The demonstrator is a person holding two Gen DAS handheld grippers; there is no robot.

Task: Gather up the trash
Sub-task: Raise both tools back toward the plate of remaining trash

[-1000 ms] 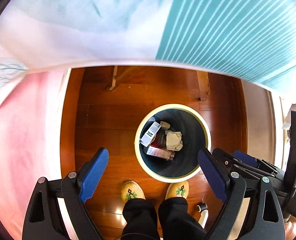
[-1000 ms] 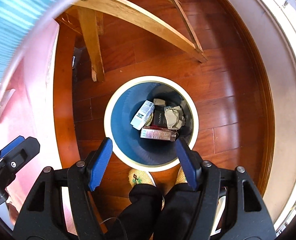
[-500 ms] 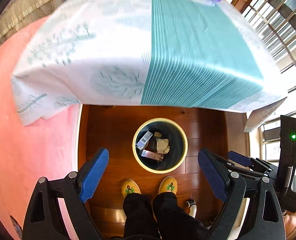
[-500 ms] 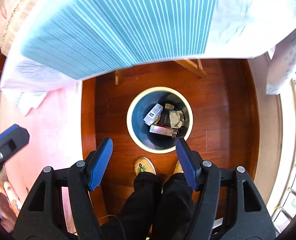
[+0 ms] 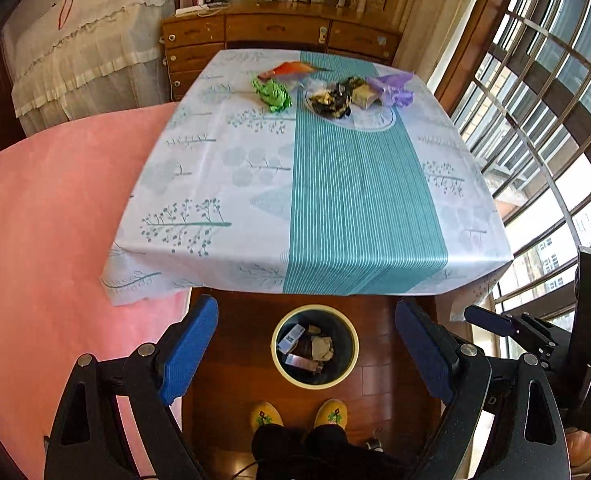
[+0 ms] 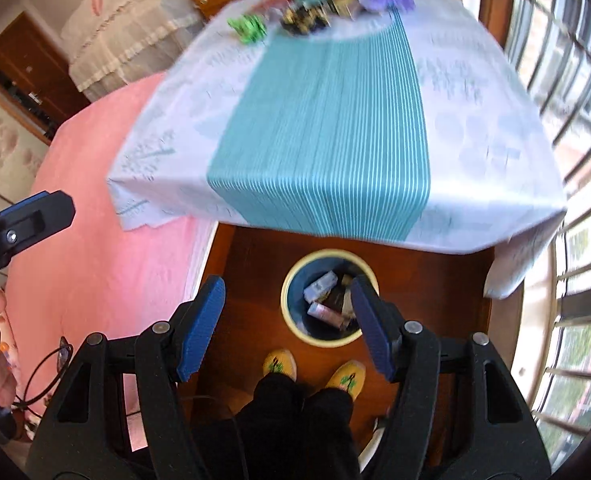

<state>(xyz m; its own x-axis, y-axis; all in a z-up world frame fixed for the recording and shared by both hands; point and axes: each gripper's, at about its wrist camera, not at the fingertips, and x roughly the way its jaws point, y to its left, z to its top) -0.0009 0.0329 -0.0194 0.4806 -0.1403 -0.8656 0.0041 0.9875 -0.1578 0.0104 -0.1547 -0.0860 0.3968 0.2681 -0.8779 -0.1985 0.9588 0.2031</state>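
— Trash is what I'm tracking from here. Nearest to me, my left gripper (image 5: 307,344) is standing with its blue pads spread wide and nothing between them, pointing steeply down at the floor.

— And the other one?

— My right gripper (image 6: 287,324) is also gaping, empty. Below both, I'm seeing the person's yellow slippers (image 5: 299,416) on the wooden floor (image 5: 231,368), dark trouser legs above them.

— Where is the trash sitting?

— Some is lying in the round bin (image 5: 291,376), just ahead of the slippers: a white carton (image 5: 291,338), a crumpled brown paper (image 5: 322,348) and a pinkish box (image 5: 304,362), all touching each other at the bottom.

— Anything further out?

— Past the bin, the table (image 5: 199,208) is wearing a white and teal striped cloth whose near edge is hanging over the floor beside the bin. At its far end more trash is waiting: a green crumpled wrapper (image 5: 273,94), an orange wrapper (image 5: 291,69) behind it, a dark pile on a plate (image 5: 333,101), a small tan block (image 5: 362,95) and a purple crumpled bag (image 5: 391,88), close together.

— Beyond that?

— A pink bed (image 5: 55,208) is lying to the left of the table, a wooden dresser (image 5: 279,32) is standing behind it, and barred windows (image 5: 543,112) are running along the right.
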